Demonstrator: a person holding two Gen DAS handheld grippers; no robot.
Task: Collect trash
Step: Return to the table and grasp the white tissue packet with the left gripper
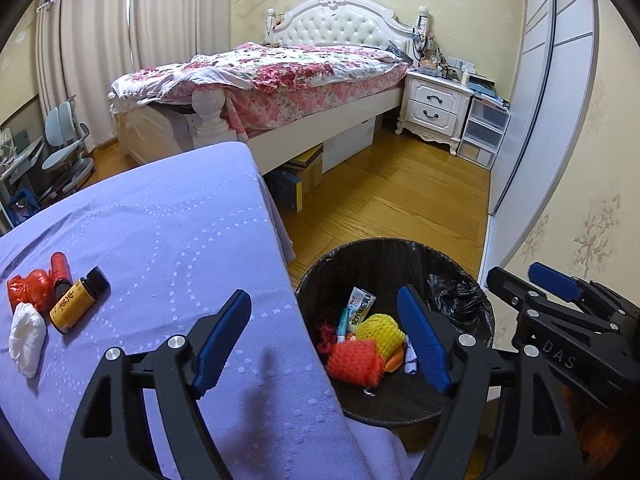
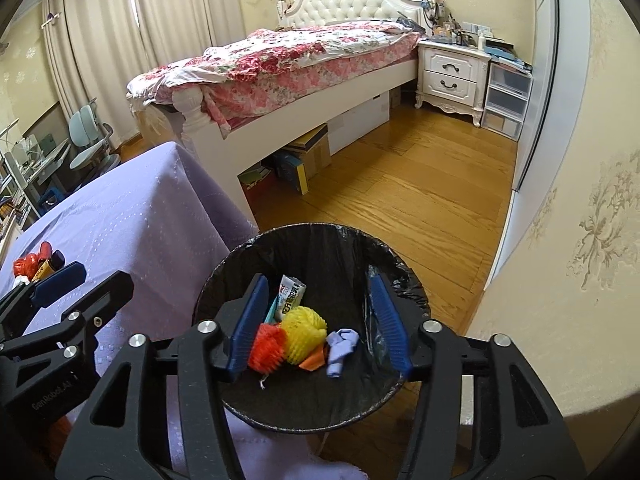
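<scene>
A black-lined trash bin (image 1: 460, 276) (image 2: 320, 248) stands on the floor beside the purple-clothed table (image 1: 160, 232) (image 2: 120, 220). In it lie a yellow foam net (image 1: 378, 332) (image 2: 304, 328), an orange foam net (image 1: 354, 360) (image 2: 268, 346), a white tube (image 1: 360, 306) (image 2: 292, 292) and a crumpled lilac glove (image 2: 340, 346). On the table's left lie a red plastic bag (image 1: 30, 290), a red bottle (image 1: 60, 270), a yellow bottle (image 1: 78, 300) and a white wad (image 1: 27, 338). My left gripper (image 1: 324, 340) is open and empty, straddling the table edge and bin. My right gripper (image 2: 320, 320) is open and empty above the bin.
A bed (image 1: 280, 76) with floral bedding stands behind, boxes (image 1: 304, 172) under it. A white nightstand (image 1: 436, 104) and plastic drawers (image 1: 484, 128) stand at the far right by a wardrobe (image 1: 552, 100). A desk chair (image 1: 64, 148) is at far left. Wood floor (image 1: 400, 192) lies between.
</scene>
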